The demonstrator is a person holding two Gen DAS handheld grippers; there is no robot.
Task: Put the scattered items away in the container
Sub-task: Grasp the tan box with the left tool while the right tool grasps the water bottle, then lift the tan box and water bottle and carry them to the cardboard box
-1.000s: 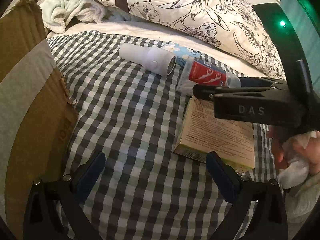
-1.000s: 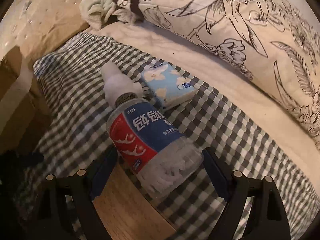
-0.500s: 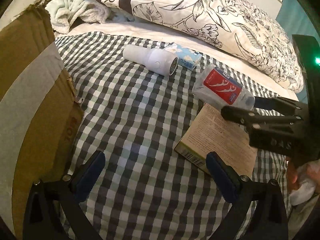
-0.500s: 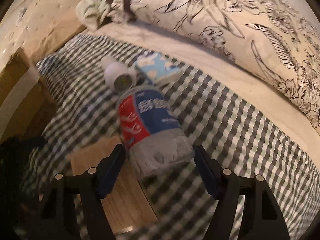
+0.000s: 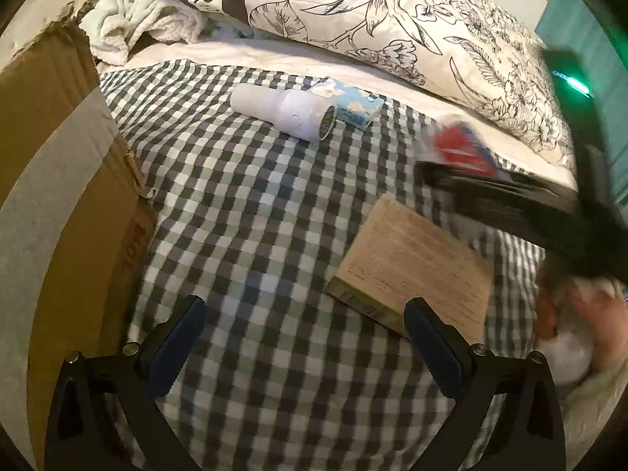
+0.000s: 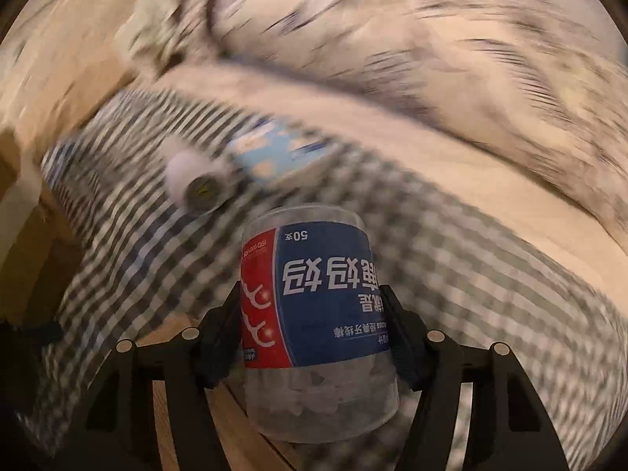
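Clear jar (image 6: 318,314) with a red-and-blue label, seated between the blue pads of the right hand-held gripper (image 6: 316,333) and lifted off the checked bedspread (image 5: 251,212); the jaws are closing, the pads pressed on the label at 9 and 3 o'clock. In the left wrist view the jar shows blurred at 2 o'clock. The left hand-held gripper (image 5: 302,341) hangs released over bare cloth. Outward: a flat tan box (image 5: 412,263) lies under the jar; a white cylindrical device (image 5: 282,112) and a blue tissue pack (image 5: 353,104), touching, lie at 12 o'clock; the cardboard box (image 5: 59,165), judged the container, stands at 9 o'clock. Carrying it well likely calls for a grip at mid-body, firm on the smooth wall, level across the bed, released only once well inside the opening.
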